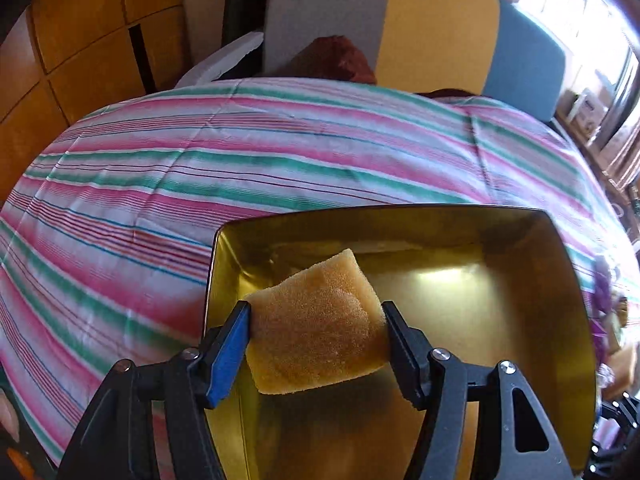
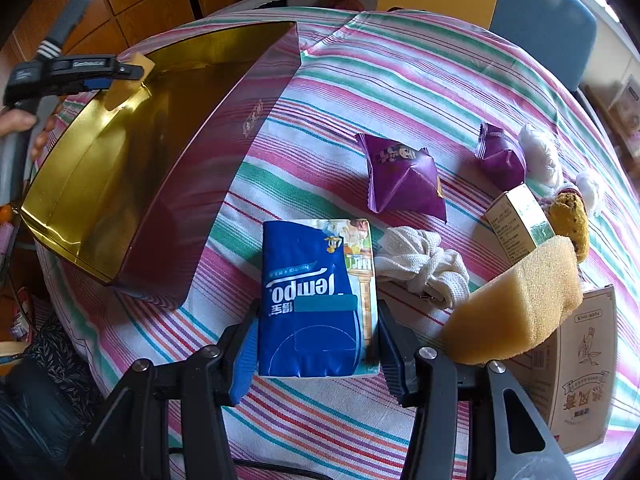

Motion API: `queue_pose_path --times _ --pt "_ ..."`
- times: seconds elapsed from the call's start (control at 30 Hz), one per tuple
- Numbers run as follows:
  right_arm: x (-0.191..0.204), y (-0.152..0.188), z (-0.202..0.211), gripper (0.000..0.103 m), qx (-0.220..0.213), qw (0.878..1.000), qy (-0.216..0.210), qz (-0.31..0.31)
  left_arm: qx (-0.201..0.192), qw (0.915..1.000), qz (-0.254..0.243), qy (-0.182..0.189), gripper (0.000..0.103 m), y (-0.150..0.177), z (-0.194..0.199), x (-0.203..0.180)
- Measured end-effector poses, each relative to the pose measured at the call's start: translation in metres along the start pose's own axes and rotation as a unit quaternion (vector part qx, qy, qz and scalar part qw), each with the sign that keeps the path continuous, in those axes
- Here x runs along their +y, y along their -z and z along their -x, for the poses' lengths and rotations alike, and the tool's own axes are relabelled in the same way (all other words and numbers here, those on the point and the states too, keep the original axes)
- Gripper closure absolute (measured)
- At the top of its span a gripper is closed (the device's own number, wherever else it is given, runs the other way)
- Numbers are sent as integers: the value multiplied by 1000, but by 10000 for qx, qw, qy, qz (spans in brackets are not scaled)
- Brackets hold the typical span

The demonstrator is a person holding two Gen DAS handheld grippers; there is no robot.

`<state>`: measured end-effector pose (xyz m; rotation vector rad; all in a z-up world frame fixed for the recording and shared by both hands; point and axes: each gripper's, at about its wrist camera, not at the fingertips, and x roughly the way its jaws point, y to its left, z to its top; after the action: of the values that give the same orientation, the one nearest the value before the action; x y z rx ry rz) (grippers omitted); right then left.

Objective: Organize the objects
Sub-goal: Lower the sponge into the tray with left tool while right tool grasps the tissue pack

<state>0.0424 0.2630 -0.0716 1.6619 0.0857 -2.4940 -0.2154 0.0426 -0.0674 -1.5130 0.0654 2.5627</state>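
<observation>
Your left gripper [image 1: 316,320] clamps a yellow sponge [image 1: 316,324] above the gold tin [image 1: 560,280], at its near left corner. Your right gripper [image 2: 316,344] squeezes the blue tissue pack [image 2: 316,300], just right of the tin.

I see a yellow sponge [image 1: 316,320] hanging tilted over the open gold-lined tin [image 1: 560,280], a blue tissue pack [image 2: 316,300] lying flat on the striped desk [image 2: 400,80], and a second sponge [image 2: 516,304], two purple snack packets [image 2: 404,176] and a white cloth [image 2: 420,264] close by.
</observation>
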Motion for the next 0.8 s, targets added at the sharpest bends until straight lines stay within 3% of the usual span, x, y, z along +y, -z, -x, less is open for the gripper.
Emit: queue_pose_path --times 0.2,0.33,0.47,0.63,0.8 --pt "-1 0 0 50 3 10000 -12 -25 15 9998 -86 -196 30 -7 -14 -7" --pt "0 1 1 50 7 10000 -3 -27 -113 9999 -82 -67 25 -6 -4 -6" --pt "-1 1 1 50 6 10000 0 -27 -298 9993 -74 -198 20 1 17 -4" --pt "0 1 0 50 3 10000 9 -22 -914 9957 27 -123 20 38 72 -2" --pt "-1 2 1 50 -6 10000 31 -21 -1188 9929 6 -87 20 78 106 -8"
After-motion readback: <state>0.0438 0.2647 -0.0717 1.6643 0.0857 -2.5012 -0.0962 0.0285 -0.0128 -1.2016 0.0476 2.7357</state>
